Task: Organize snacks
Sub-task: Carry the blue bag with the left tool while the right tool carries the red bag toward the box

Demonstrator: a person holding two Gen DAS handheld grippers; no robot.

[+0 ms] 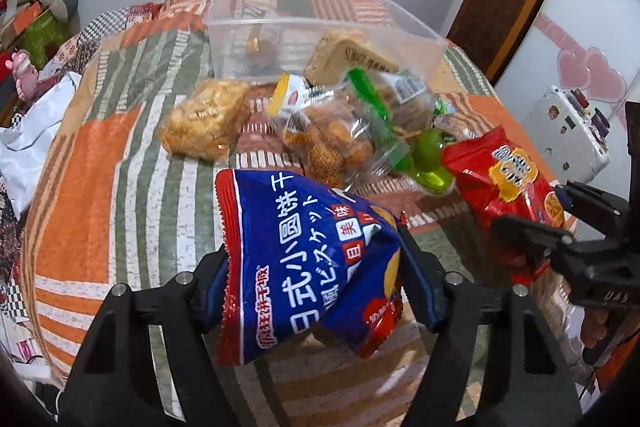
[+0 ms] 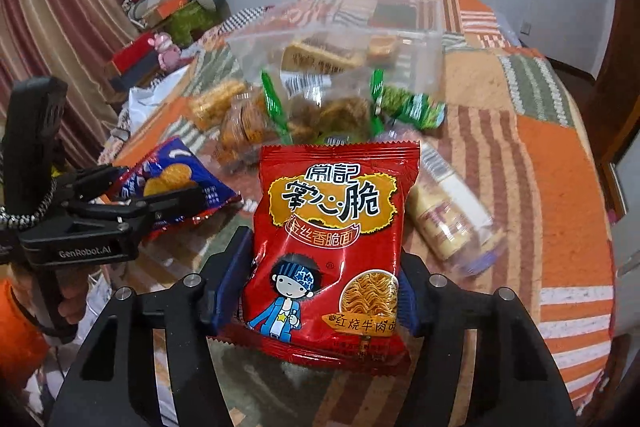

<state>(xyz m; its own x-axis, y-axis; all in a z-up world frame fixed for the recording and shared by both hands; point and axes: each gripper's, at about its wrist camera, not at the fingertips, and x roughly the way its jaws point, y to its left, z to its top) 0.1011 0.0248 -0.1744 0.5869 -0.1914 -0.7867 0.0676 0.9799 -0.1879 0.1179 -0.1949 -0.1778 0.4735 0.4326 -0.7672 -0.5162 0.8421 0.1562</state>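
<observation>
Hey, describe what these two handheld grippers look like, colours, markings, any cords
Both are matte black plastic with silver pivot pins and dark blue pads on the fingers. The left gripper reads GenRobot.AI in pale letters on its side, with a black-and-white braided cord at the rear. The right gripper shows only partly legible embossed letters. An orange sleeve shows behind each handle.

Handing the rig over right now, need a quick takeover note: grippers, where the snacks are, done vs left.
Left gripper: shut on the blue biscuit bag, held above the table.
Right gripper: shut on the red noodle snack bag, also held up.
Clear plastic bin stands at the far side of the patchwork tablecloth.
Done: a few snacks appear to be in the bin already, including a tan wrapped cake.
Left: bin both held bags, then the loose pile in front of the bin: clear packs of fried snacks, green packets, and a pale tube-shaped pack.
</observation>
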